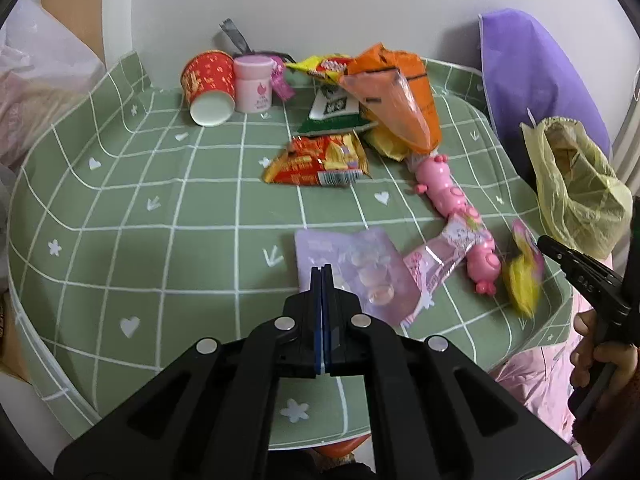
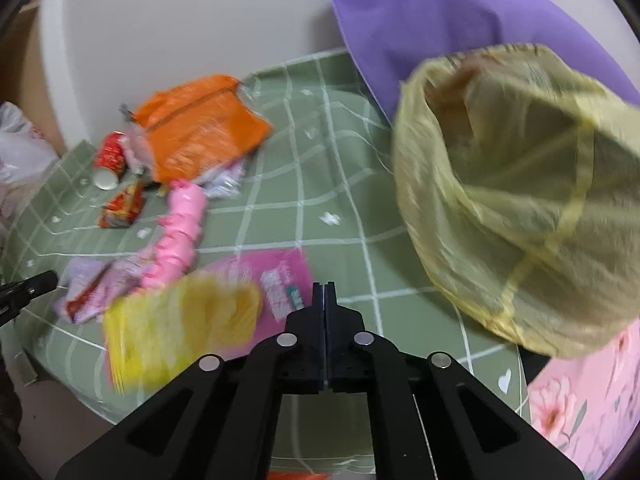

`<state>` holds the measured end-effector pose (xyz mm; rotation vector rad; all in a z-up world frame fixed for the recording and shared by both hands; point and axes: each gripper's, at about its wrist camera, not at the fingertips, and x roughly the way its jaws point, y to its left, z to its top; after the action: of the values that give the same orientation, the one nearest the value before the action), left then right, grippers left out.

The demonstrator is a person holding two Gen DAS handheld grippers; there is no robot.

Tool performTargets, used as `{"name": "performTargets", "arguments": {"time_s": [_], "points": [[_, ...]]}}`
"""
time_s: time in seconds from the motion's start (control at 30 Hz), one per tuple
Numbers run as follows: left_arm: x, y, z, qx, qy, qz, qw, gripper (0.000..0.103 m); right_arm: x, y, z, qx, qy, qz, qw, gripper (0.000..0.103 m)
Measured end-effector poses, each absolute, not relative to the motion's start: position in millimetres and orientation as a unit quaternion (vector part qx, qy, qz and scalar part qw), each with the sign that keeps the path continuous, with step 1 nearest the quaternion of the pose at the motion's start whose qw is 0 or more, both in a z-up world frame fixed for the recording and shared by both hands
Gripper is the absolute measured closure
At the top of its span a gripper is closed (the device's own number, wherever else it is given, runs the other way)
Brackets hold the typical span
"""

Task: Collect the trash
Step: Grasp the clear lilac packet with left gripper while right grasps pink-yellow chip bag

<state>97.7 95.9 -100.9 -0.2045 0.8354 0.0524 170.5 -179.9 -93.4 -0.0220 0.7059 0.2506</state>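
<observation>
Evidently both the left gripper (image 1: 322,276) and right gripper (image 2: 324,292) are hanging pinched together, holding nothing, while wrappers lie scattered on the green table (image 1: 132,208) beside the gaping yellow bag (image 2: 516,200), placed to receive them.

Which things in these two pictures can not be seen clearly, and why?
- Yellow-and-pink wrapper: smeared by motion blur in the right wrist view; print unreadable.
- Yellow bag: contents veiled by its cloudy plastic.
- Red paper cup: inside faces away, left wrist view.
- Purple blister pack: near edge hidden behind left tongs.
</observation>
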Motion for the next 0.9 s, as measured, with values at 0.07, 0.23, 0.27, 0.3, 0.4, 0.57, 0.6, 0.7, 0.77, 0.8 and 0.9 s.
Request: {"name": "performTargets", "arguments": {"time_s": [0.07,0.23,0.27,0.3,0.4,0.57,0.6,0.7,0.77,0.8,0.9], "points": [[96,101,-96,-0.107,0.401,0.027,0.91,0.103,167,-182,-83,-0.005,0.336,0.128,0.933,0.1],[80,116,-97,-0.18,0.406,0.019,0.896,0.091,159,-192,-68,0.01,0.328,0.137,0.934,0.1],[76,116,-101,-0.193,0.41,0.019,0.891,0.084,157,-192,-67,0.01,0.329,0.139,0.934,0.1],[73,115,-105,-0.206,0.414,0.019,0.887,0.081,155,-194,-67,0.014,0.329,0.14,0.934,0.1],[72,105,-116,-0.209,0.424,0.026,0.881,0.078,146,-204,-71,0.042,0.329,0.136,0.934,0.097],[85,98,-119,-0.214,0.421,0.049,0.88,0.077,133,-218,-79,0.093,0.334,0.145,0.927,0.046],[88,98,-119,-0.216,0.42,0.052,0.88,0.077,132,-219,-80,0.102,0.338,0.146,0.924,0.046],[101,96,-119,-0.205,0.421,0.065,0.881,0.078,127,-213,-82,0.099,0.351,0.144,0.92,0.046],[109,93,-121,-0.192,0.429,0.062,0.88,0.099,124,-203,-85,0.088,0.362,0.138,0.918,0.046],[112,92,-121,-0.185,0.432,0.062,0.881,0.1,124,-199,-86,0.085,0.365,0.135,0.917,0.046],[114,92,-116,-0.165,0.425,0.058,0.888,0.102,117,-180,-94,0.082,0.369,0.141,0.915,0.047]]}}
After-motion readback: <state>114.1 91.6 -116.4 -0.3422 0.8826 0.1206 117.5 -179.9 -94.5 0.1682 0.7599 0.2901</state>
